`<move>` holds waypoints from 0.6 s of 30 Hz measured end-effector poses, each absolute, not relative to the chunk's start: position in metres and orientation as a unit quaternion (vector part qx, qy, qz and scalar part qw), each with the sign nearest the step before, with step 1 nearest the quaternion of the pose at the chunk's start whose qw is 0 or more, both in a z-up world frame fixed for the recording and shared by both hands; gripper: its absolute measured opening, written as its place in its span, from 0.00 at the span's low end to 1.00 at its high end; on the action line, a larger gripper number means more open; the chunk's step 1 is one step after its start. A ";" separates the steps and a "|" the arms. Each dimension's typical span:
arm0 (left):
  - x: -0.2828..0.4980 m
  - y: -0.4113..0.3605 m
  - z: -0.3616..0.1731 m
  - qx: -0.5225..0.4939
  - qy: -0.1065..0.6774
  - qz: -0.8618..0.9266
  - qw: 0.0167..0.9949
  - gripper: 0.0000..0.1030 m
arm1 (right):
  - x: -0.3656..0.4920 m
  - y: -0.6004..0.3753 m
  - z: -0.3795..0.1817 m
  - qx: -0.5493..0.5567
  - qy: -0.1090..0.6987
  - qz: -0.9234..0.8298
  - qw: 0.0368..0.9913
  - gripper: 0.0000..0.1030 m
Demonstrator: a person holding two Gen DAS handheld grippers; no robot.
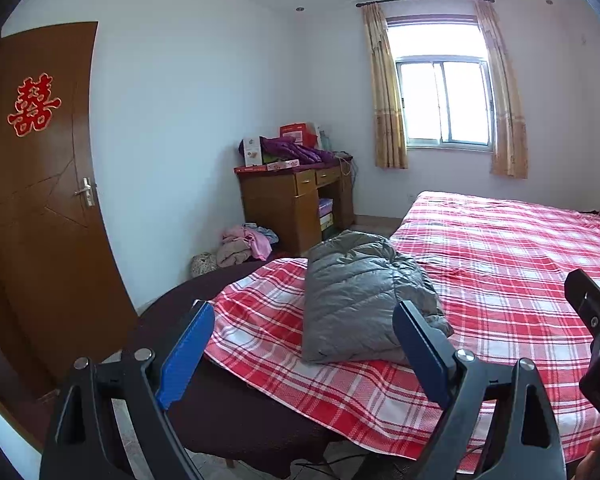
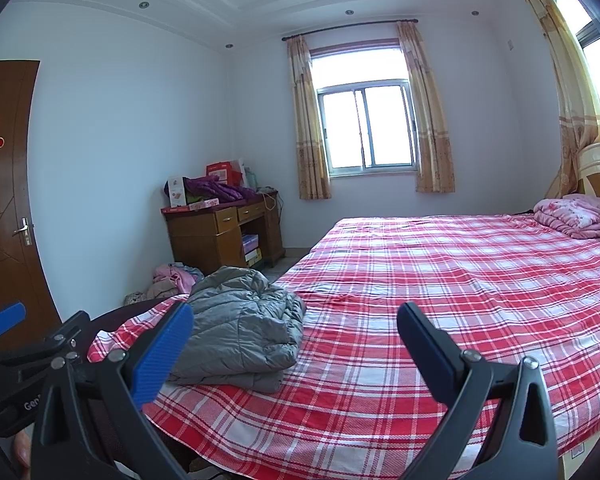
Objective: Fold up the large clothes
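Note:
A grey quilted jacket (image 1: 360,296) lies folded into a thick bundle on the near corner of the bed (image 1: 500,264), on a red and white checked sheet. In the right wrist view the jacket (image 2: 244,328) sits left of centre. My left gripper (image 1: 304,320) hangs open in front of the bundle, apart from it, with nothing between its blue pads (image 1: 186,354). My right gripper (image 2: 296,328) is open too, over bare sheet to the right of the jacket, holding nothing. Each view catches part of the other gripper at its edge.
A wooden desk (image 1: 296,204) piled with boxes and purple cloth stands at the far wall, with a heap of clothes (image 1: 246,244) on the floor beside it. A brown door (image 1: 40,200) is at the left. A pink folded quilt (image 2: 576,210) lies near the headboard.

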State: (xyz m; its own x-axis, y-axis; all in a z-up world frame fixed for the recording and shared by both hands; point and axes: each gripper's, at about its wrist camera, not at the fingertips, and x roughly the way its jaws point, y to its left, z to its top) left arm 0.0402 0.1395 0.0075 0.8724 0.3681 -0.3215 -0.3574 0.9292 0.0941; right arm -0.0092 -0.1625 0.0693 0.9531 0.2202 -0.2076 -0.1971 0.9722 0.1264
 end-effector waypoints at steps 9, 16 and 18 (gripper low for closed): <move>0.058 0.155 -0.007 -0.021 0.208 0.142 0.967 0.89 | -0.009 -0.162 0.067 0.054 0.114 0.105 0.986 1.00; 0.059 0.151 -0.010 -0.002 0.204 0.163 0.965 0.89 | -0.010 -0.160 0.066 0.055 0.117 0.105 0.986 1.00; 0.061 0.153 -0.011 0.000 0.205 0.168 0.964 0.89 | -0.009 -0.160 0.066 0.056 0.118 0.103 0.986 1.00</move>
State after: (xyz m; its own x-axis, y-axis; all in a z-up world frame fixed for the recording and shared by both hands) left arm 0.0605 0.1527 -0.0114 0.8592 0.3247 -0.3955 -0.3250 0.9432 0.0683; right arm -0.0093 -0.1595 0.0659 0.9508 0.2172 -0.2209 -0.1907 0.9723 0.1352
